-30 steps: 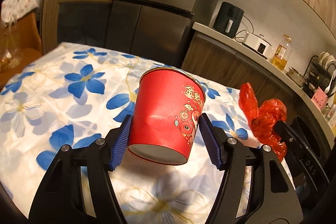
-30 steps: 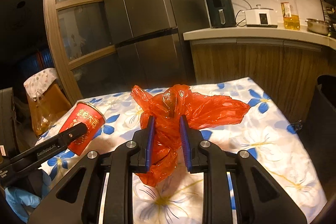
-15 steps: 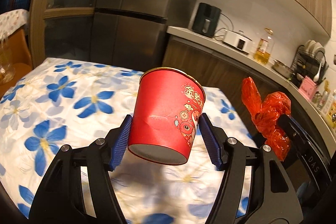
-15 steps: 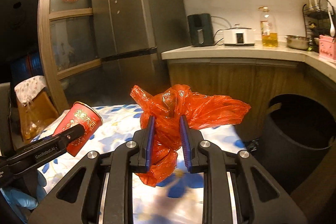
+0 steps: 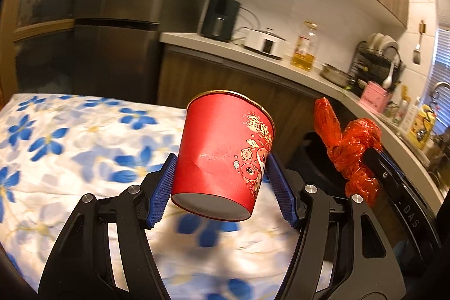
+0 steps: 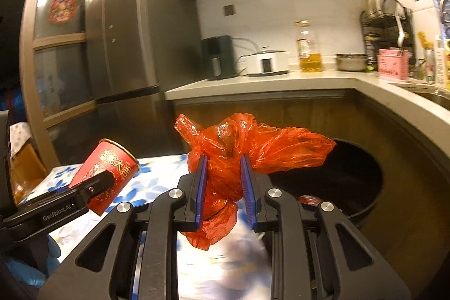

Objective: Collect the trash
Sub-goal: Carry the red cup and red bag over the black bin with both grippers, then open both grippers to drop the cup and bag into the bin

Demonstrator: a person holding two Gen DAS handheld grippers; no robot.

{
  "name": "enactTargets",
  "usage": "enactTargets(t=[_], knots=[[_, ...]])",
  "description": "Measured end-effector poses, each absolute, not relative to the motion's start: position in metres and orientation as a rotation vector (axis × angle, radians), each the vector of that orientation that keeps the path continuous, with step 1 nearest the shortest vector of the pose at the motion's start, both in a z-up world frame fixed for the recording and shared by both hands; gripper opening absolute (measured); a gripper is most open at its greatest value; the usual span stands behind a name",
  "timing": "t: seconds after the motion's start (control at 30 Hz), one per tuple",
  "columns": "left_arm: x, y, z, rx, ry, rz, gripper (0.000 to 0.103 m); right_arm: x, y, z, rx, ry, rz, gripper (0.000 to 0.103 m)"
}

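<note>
My left gripper (image 5: pixel 222 187) is shut on a red paper cup (image 5: pixel 225 156) with gold rim and cartoon print, held in the air above the table's right part. The cup also shows in the right wrist view (image 6: pixel 108 173), at the left. My right gripper (image 6: pixel 223 187) is shut on a crumpled red plastic bag (image 6: pixel 239 148), held above the table's edge beside a black trash bin (image 6: pixel 362 204). The bag also shows in the left wrist view (image 5: pixel 351 153), at the right. Something red lies inside the bin.
The table (image 5: pixel 70 148) wears a white cloth with blue flowers. A wooden kitchen counter (image 6: pixel 281 83) with an air fryer, cooker, oil bottle and dish rack curves behind the bin. A dark fridge (image 6: pixel 135 52) stands at the back left.
Both grippers have swung to the right with their loads, away from the table's middle toward the counter. The black bin has come into view under the bag.
</note>
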State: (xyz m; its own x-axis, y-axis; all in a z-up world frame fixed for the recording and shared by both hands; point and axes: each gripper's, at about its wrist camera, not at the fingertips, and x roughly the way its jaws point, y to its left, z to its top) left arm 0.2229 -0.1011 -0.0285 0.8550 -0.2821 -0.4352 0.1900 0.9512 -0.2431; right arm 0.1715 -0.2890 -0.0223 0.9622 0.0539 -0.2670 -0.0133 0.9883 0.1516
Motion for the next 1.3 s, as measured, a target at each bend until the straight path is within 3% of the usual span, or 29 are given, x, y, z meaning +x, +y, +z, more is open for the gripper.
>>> enactTargets(t=[0.6, 1.3], knots=[[0.262, -0.261, -0.021, -0.16, 0.425, -0.491, 0.064, 0.17, -0.402, -0.015, 0.221, 0.203, -0.18, 0.025], [0.296, -0.294, -0.043, -0.131, 0.425, -0.546, 0.067, 0.199, -0.424, -0.026, 0.243, 0.208, -0.167, 0.027]])
